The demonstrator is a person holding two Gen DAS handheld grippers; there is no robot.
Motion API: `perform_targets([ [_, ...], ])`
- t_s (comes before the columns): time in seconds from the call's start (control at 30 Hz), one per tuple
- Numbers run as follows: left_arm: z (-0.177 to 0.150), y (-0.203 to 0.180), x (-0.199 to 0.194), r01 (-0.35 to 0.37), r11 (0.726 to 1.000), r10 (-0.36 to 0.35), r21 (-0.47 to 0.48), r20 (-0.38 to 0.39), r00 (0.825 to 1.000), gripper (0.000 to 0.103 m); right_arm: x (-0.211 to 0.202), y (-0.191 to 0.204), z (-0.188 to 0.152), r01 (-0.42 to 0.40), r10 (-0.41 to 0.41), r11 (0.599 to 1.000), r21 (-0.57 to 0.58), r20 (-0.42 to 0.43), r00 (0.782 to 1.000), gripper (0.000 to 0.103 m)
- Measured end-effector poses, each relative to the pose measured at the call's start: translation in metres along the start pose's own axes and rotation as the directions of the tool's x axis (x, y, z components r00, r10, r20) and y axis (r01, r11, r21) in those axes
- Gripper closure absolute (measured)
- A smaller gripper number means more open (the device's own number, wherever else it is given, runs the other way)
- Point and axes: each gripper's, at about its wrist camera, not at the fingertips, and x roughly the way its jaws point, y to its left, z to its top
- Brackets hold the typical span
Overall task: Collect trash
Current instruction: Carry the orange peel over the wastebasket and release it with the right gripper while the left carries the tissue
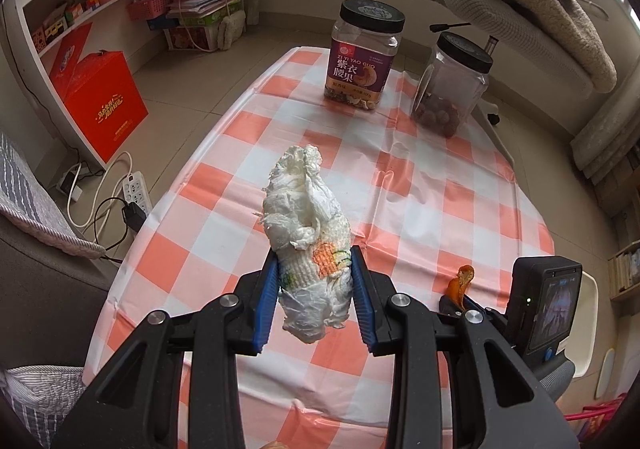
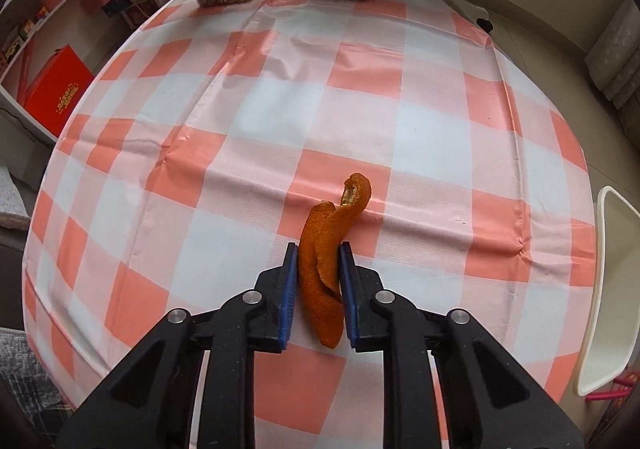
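Observation:
My left gripper point(image 1: 314, 261) is shut on a crumpled white paper towel point(image 1: 306, 209) with an orange print, held above the checked tablecloth point(image 1: 420, 189). My right gripper point(image 2: 319, 253) is shut on a curled strip of orange peel point(image 2: 324, 249), held above the same tablecloth point(image 2: 360, 109). In the left wrist view the right gripper's camera body point(image 1: 548, 305) and the peel's tip point(image 1: 462, 281) show at the lower right.
A cashew jar with a purple label point(image 1: 362, 57) and a clear jar of round brown fruit point(image 1: 450, 85) stand at the table's far end. A red box point(image 1: 100, 97), shelves and a power strip point(image 1: 134, 189) are on the left. A white chair point(image 2: 608, 289) stands on the right.

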Motion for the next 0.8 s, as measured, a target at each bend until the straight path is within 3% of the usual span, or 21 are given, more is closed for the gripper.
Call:
perform_targets([
  [0.17,0.001,0.003,0.001,-0.005,1.000,0.005,-0.009,0.003,1.000,0.069,-0.038,0.001,0.011,-0.132,0.129,0.991,0.027,0.092,0.987,0.087],
  [0.37,-0.001,-0.007,-0.013,-0.001,1.000,0.000,0.008,0.059,0.998,0.069,-0.109,-0.004,0.014,-0.222,0.211,0.975,0.011,0.268,0.940,0.087],
  [0.53,-0.004,-0.021,-0.023,0.013,1.000,-0.016,0.028,0.093,0.996,0.069,-0.143,-0.013,0.005,-0.191,0.183,0.981,-0.011,0.356,0.916,0.087],
  [0.8,-0.010,-0.055,-0.031,0.046,0.996,-0.054,0.076,0.109,0.993,0.069,-0.163,-0.036,-0.004,-0.139,0.126,0.990,0.002,0.407,0.905,0.087],
])
